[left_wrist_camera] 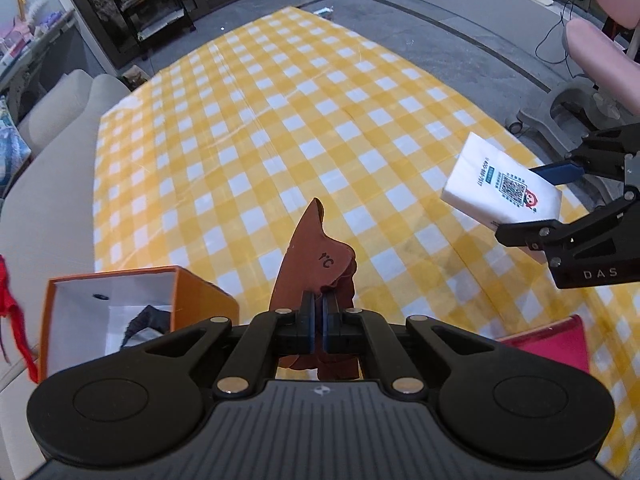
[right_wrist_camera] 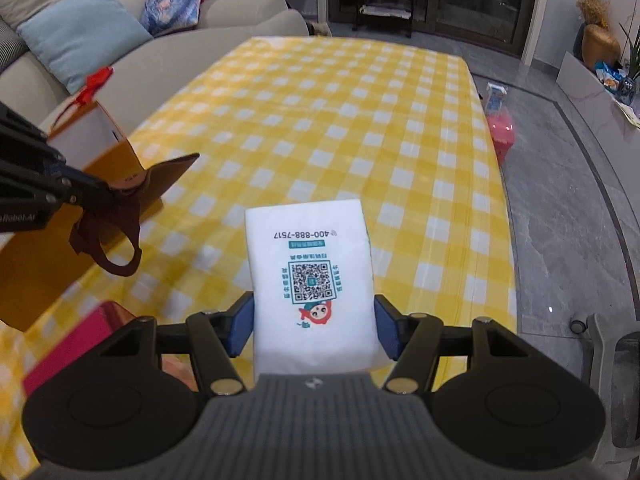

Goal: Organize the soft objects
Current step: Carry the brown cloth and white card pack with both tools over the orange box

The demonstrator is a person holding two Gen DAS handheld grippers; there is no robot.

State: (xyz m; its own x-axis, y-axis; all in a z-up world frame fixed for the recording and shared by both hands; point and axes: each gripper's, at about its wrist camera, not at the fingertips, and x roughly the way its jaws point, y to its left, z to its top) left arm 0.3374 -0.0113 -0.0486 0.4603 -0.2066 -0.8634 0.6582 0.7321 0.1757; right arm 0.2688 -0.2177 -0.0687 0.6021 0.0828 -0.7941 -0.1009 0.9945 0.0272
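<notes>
Item 1: left gripper [left_wrist_camera: 316, 312], jaws pressed together on a brown leather piece [left_wrist_camera: 308, 248] stamped with a small "°C" mark. The piece stands upright between the blue pads, its pointed end up; in the right wrist view it [right_wrist_camera: 132, 204] is held clear of the table with a loop hanging below the fingers

Item 2: right gripper [right_wrist_camera: 314, 328], jaws pinching a white tissue pack [right_wrist_camera: 310, 276] by its two long sides. The pack carries a QR code, a phone number and a red cartoon figure. From the left wrist view the pack [left_wrist_camera: 504, 184] is held tilted in the air above the right side of the table

Item 3: orange gift box [left_wrist_camera: 120, 308], open top, white inside, standing on the table's near left corner just beside the left gripper. A dark object [left_wrist_camera: 148, 320] lies in it; what it is cannot be told. A red ribbon [left_wrist_camera: 12, 304] hangs at its left

Item 4: yellow-and-white checked tablecloth [left_wrist_camera: 280, 140] covering the table

Item 5: flat red-pink item [left_wrist_camera: 552, 344] on the cloth, near edge, between the two grippers

Item 6: beige sofa [right_wrist_camera: 168, 56] along the table's left side, with a light blue cushion [right_wrist_camera: 80, 32]
</notes>
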